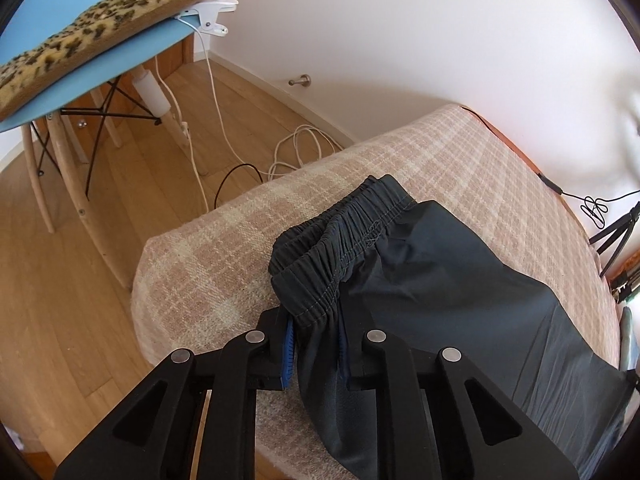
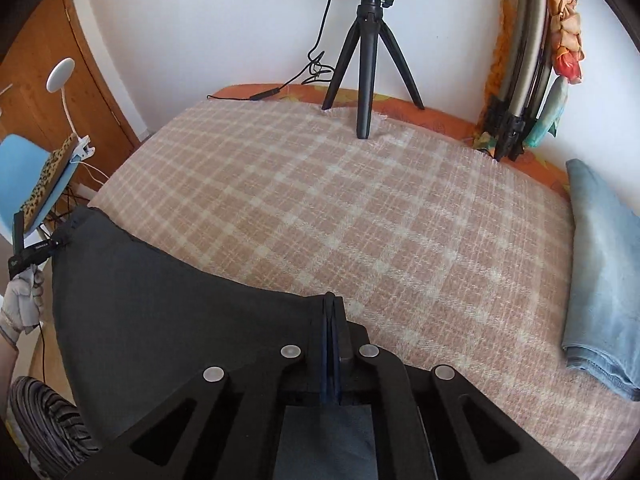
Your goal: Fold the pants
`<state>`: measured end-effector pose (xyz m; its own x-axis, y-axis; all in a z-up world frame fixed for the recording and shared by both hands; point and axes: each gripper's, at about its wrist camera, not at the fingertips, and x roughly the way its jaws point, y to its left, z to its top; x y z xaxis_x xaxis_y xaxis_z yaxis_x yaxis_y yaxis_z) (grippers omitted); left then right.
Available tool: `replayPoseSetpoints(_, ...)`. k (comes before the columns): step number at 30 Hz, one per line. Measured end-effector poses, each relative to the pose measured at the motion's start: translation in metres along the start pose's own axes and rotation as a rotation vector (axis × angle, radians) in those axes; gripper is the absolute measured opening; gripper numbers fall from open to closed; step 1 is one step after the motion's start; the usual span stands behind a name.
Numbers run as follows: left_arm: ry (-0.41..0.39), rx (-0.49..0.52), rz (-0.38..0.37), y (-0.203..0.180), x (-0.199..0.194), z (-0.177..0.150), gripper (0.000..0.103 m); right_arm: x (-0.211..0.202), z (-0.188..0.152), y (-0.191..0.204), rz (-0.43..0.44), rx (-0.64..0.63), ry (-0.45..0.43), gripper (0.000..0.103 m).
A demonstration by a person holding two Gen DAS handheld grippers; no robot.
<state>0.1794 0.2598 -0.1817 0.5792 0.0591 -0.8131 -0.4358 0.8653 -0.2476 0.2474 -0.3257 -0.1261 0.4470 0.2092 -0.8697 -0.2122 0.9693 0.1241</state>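
Observation:
Dark grey pants (image 1: 432, 280) with a gathered elastic waistband (image 1: 340, 236) lie on a pink plaid blanket (image 1: 460, 168) on a bed. My left gripper (image 1: 316, 344) is shut on the waistband end, fabric bunched between its blue pads. In the right wrist view the pants (image 2: 160, 300) stretch across the lower left. My right gripper (image 2: 331, 332) is shut on the other end of the fabric, jaws nearly together. The left gripper (image 2: 32, 248) and a gloved hand (image 2: 22, 300) show at the far left.
A black tripod (image 2: 368, 60) stands at the back of the bed. Folded light blue jeans (image 2: 600, 272) lie at the right edge. A blue chair (image 1: 100, 76) with a leopard cushion, a clip lamp and loose cables (image 1: 296, 152) stand on the wood floor at left.

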Motion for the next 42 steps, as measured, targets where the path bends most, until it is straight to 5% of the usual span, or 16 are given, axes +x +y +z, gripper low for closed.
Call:
replayPoseSetpoints(4, -0.003, -0.012, -0.031, 0.004, -0.002, 0.001, 0.015, 0.016, -0.007, -0.009, -0.038, 0.034, 0.026, 0.003)
replayPoseSetpoints(8, 0.016, -0.082, -0.099, 0.018, -0.007, 0.003, 0.03, 0.015, -0.011, -0.015, -0.025, 0.085, 0.039, 0.04)
replayPoseSetpoints(15, 0.015, -0.217, -0.208, 0.051, -0.021, 0.007, 0.039, -0.019, -0.001, 0.014, -0.058, 0.048, -0.055, 0.061)
replayPoseSetpoints(22, 0.064, -0.259, -0.27, 0.052, -0.005, 0.006, 0.039, -0.035, 0.006, 0.075, 0.036, -0.034, -0.091, 0.065)
replayPoseSetpoints(30, 0.001, -0.225, -0.249, 0.044, 0.001, 0.009, 0.039, -0.035, 0.023, 0.148, 0.185, -0.094, -0.085, 0.065)
replayPoseSetpoints(36, -0.035, -0.146, -0.211, 0.031, 0.002, 0.007, 0.022, -0.014, 0.04, 0.206, 0.247, -0.158, -0.04, 0.065)
replayPoseSetpoints(42, -0.124, -0.029, -0.199, 0.014, -0.012, 0.004, 0.02, 0.018, 0.058, 0.251, 0.316, -0.155, 0.041, 0.065)
